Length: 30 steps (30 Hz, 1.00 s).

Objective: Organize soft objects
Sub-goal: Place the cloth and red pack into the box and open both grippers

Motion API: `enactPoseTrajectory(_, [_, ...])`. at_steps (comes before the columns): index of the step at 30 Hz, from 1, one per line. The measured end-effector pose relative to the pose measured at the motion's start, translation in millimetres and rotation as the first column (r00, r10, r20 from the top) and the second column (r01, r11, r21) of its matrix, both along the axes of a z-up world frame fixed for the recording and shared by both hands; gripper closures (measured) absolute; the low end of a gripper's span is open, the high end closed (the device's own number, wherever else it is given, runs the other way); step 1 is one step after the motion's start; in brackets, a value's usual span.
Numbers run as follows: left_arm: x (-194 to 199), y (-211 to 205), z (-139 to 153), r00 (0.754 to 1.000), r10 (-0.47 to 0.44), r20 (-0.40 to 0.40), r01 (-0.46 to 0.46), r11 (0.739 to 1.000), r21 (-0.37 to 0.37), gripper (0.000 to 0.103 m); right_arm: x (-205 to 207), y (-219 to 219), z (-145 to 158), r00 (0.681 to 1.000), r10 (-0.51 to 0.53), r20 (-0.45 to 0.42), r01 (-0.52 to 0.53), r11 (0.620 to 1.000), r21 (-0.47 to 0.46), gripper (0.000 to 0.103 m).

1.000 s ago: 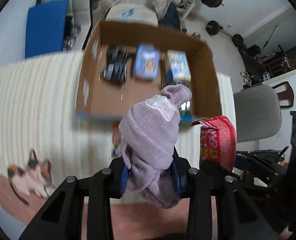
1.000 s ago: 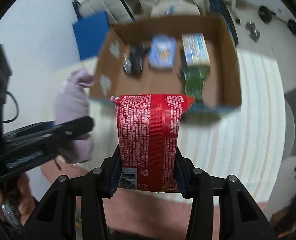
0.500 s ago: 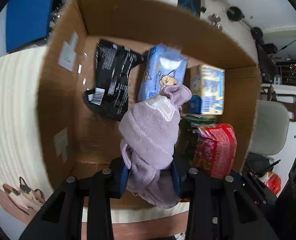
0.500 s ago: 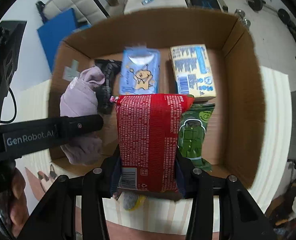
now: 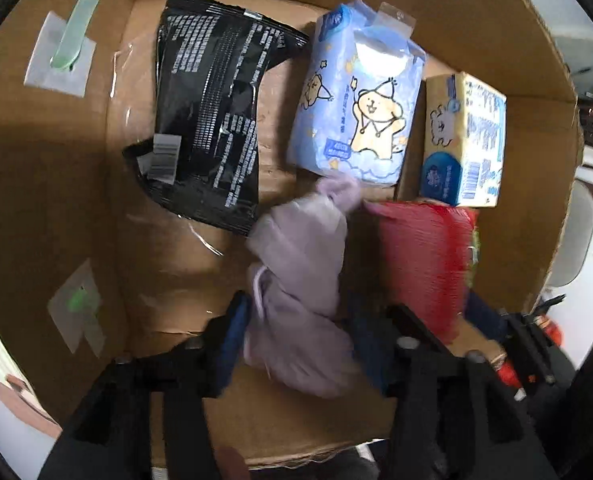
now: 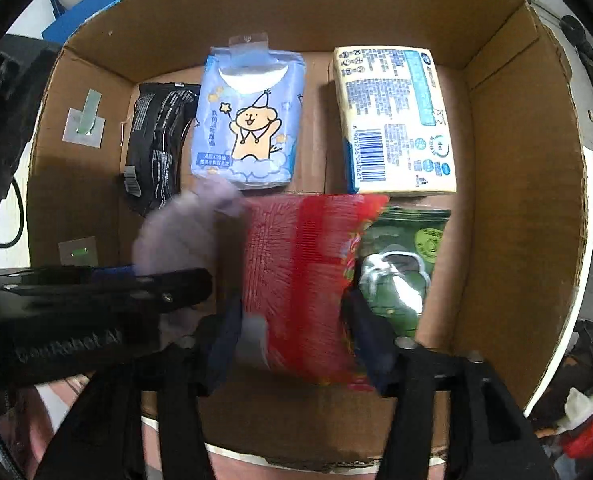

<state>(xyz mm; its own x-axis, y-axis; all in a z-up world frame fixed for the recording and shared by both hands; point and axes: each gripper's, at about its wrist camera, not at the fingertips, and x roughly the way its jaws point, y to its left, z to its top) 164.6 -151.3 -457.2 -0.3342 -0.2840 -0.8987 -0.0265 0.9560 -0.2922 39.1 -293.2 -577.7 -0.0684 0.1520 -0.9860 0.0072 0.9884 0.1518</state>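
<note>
Both grippers point down into an open cardboard box [image 5: 56, 168]. My left gripper [image 5: 300, 332] has its jaws opening. A lilac knitted cloth [image 5: 300, 276] lies blurred between the fingers, and the pads stand just off its sides. My right gripper [image 6: 296, 340] is opening too, with a blurred red snack packet [image 6: 300, 288] loose between its fingers. In the left wrist view the red packet [image 5: 420, 264] sits right of the cloth. In the right wrist view the lilac cloth [image 6: 180, 232] and a left finger [image 6: 168, 288] are at the left.
On the box floor lie a black packet [image 5: 208, 120], a blue cartoon tissue pack [image 5: 356, 100], a yellow and blue tissue pack [image 5: 464, 136] and a green packet [image 6: 404, 264]. Box walls [image 6: 516, 160] rise on all sides. Bare cardboard shows at the lower left.
Both grippers came down from above the table into the box. Their jaws, shut on the cloth and the red packet before, have spread, and both things now blur loose between the fingers.
</note>
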Motion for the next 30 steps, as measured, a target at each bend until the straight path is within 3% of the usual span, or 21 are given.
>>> enactPoseTrajectory(1, [-1.3,-0.2,1.2,1.0,-0.008,0.01,0.008,1.0,0.011,0.036,0.9,0.8,1.0,1.0,0.002,-0.002,-0.002,1.0,-0.005,0.019])
enactPoseTrajectory(5, [-1.3,5.6,12.6,0.999,0.013,0.052,-0.014,1.0,0.027,0.024,4.9,3.0,9.5,1.0,0.008,0.005,-0.008,1.0,-0.027,0.016])
enactPoseTrajectory(7, [-1.2,8.7,20.8,0.997,0.018,0.08,-0.022,0.999,0.041,0.014,6.5,1.7,12.3,1.0,-0.003,0.0,0.003,1.0,-0.024,0.009])
enactPoseTrajectory(12, [-5.6,13.2,47.6,0.986,0.009,0.166,-0.023,0.997,0.078,0.007,7.1,-1.4,19.4,1.0,-0.015,0.016,0.015,0.999,-0.049,0.005])
enactPoseTrajectory(13, [-7.9,14.2,53.7,0.982,0.009,0.189,-0.025,0.996,0.082,0.007,6.5,-2.6,21.1,1.0,-0.014,0.019,0.015,0.998,-0.057,0.0])
enactPoseTrajectory(17, [-10.9,14.5,72.8,0.966,0.005,0.259,-0.031,0.995,0.098,0.005,-0.3,-10.9,31.4,0.998,-0.045,0.045,0.049,0.996,-0.072,0.0])
enactPoseTrajectory(26, [-3.5,5.1,94.2,0.954,-0.03,0.298,-0.008,0.992,0.126,0.005,-14.8,-19.0,59.1,0.996,-0.052,0.077,0.058,0.995,-0.075,0.0])
enactPoseTrajectory(30, [-14.3,2.6,119.6,0.928,-0.04,0.369,-0.008,0.992,0.126,0.005,-26.2,-22.5,80.7,0.991,-0.06,0.122,0.066,0.997,-0.045,0.0])
